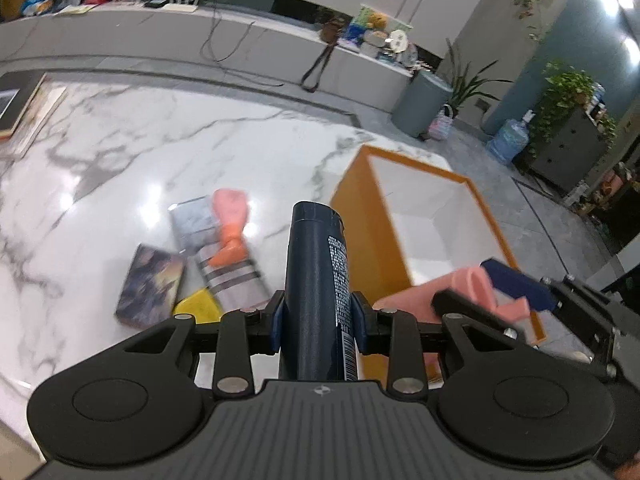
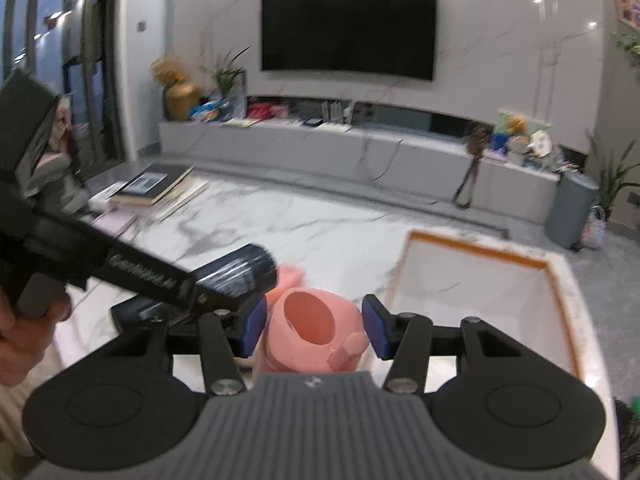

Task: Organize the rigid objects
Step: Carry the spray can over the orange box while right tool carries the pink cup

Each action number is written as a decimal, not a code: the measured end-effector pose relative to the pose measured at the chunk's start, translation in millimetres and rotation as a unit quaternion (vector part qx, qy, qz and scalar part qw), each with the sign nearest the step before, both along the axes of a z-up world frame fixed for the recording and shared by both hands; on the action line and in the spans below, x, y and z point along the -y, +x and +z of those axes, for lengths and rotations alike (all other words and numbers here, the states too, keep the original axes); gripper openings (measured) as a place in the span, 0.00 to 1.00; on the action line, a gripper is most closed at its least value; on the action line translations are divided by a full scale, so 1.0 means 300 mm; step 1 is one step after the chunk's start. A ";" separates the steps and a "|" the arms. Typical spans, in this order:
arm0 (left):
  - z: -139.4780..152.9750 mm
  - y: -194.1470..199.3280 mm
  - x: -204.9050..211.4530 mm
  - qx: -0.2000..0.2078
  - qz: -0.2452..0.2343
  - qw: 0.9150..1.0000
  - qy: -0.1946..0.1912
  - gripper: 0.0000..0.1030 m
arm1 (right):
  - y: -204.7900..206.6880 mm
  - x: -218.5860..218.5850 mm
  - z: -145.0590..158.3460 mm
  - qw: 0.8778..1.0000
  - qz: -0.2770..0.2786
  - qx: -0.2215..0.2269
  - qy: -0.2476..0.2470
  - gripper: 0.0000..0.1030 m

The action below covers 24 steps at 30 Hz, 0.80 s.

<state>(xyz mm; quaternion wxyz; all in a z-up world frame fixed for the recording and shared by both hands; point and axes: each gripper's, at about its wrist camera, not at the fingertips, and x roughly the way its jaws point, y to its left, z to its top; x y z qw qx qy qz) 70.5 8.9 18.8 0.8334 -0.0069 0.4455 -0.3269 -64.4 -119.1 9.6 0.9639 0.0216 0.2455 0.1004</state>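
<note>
Orange-rimmed box holds nothing visible; the pink watering can hangs beside it.

The bottle is dark navy with white print. The cup is pink. The box is orange outside, white inside, on a grey-veined white table.

Empty orange-rimmed bin open above; clutter of books leftward on table.

Home living room, by my view. Large wall-mounted television above long low media console strewn with books, toys, cables. Potted plants, lidded bin, water jug along wall. Marble-topped table before me.
</note>
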 end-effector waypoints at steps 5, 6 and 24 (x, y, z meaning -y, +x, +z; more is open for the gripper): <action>0.028 -0.007 0.104 -0.001 -0.035 0.999 -0.010 0.36 | 0.024 0.121 0.021 0.999 -0.047 0.006 -0.008 0.51; 0.031 -0.008 0.126 -0.003 -0.040 0.999 -0.012 0.36 | 0.033 0.145 0.018 0.998 -0.056 0.004 -0.008 0.51; -0.087 0.048 0.590 0.013 -0.099 0.993 0.070 0.36 | 0.200 0.411 -0.158 0.988 -0.138 -0.063 0.034 0.51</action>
